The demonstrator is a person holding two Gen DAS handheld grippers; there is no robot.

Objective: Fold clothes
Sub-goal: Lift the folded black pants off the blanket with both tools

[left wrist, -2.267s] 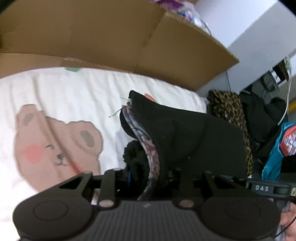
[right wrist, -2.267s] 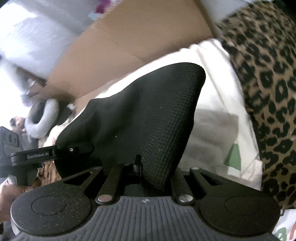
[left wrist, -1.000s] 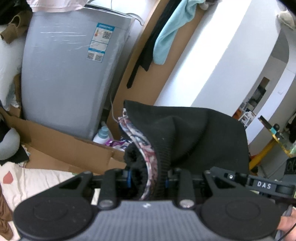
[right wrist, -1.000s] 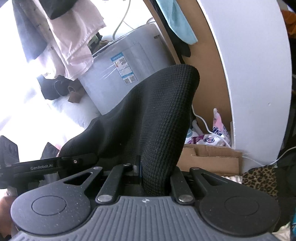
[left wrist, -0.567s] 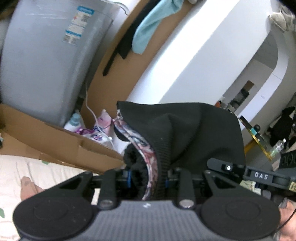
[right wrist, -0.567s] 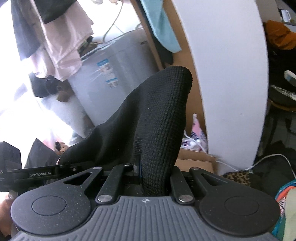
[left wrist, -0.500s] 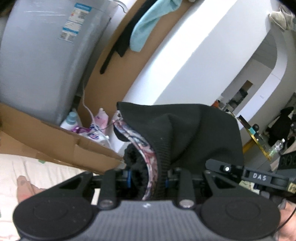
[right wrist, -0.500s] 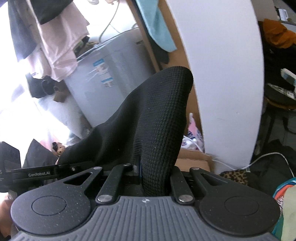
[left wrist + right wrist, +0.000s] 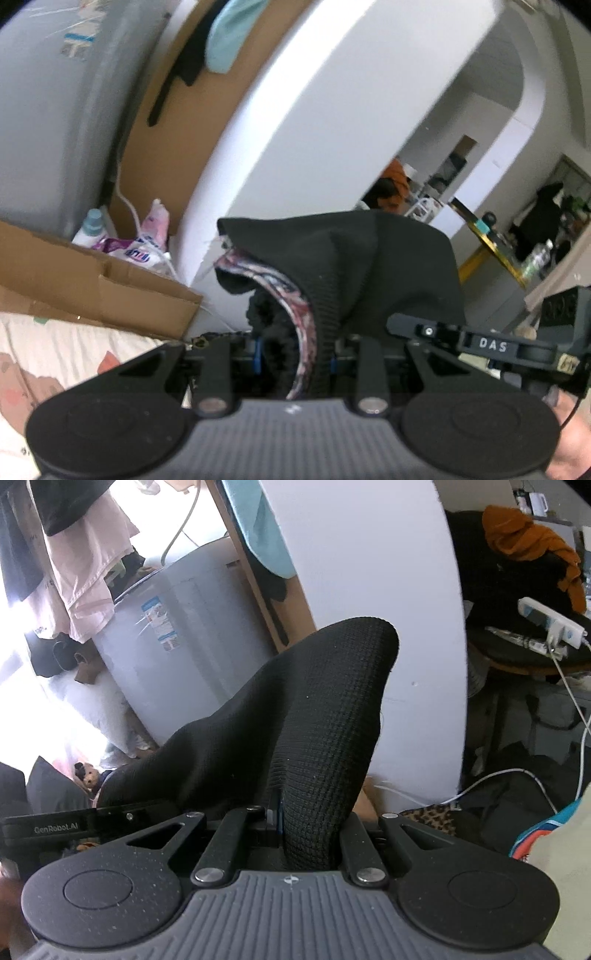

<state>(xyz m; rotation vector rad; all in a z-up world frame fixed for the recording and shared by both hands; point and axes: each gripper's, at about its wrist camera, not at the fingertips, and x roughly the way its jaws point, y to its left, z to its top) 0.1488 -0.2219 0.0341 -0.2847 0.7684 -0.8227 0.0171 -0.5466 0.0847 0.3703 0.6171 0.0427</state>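
Both grippers hold one black knit garment [image 9: 354,266] up in the air, stretched between them. My left gripper [image 9: 295,354] is shut on a thick bunch of it, where a red-and-white patterned lining [image 9: 291,299] shows along the edge. My right gripper [image 9: 306,830] is shut on another edge of the black garment [image 9: 314,716], which rises in a hump over the jaws. Each view shows the other gripper at its side: the right one [image 9: 491,347] and the left one [image 9: 55,829]. The fingertips are buried in cloth.
A cream bear-print sheet [image 9: 55,354] lies low at the left, edged by a cardboard box [image 9: 92,284]. Behind stand a grey washing machine [image 9: 184,642], a white curved wall [image 9: 314,110] and bottles [image 9: 110,240]. Leopard-print cloth [image 9: 428,819] and cables [image 9: 491,779] lie at the right.
Both grippers have swung to the right and tipped downward with the garment still held. The washing machine slid left in both views, and the bed sheet and floor clutter came into sight.
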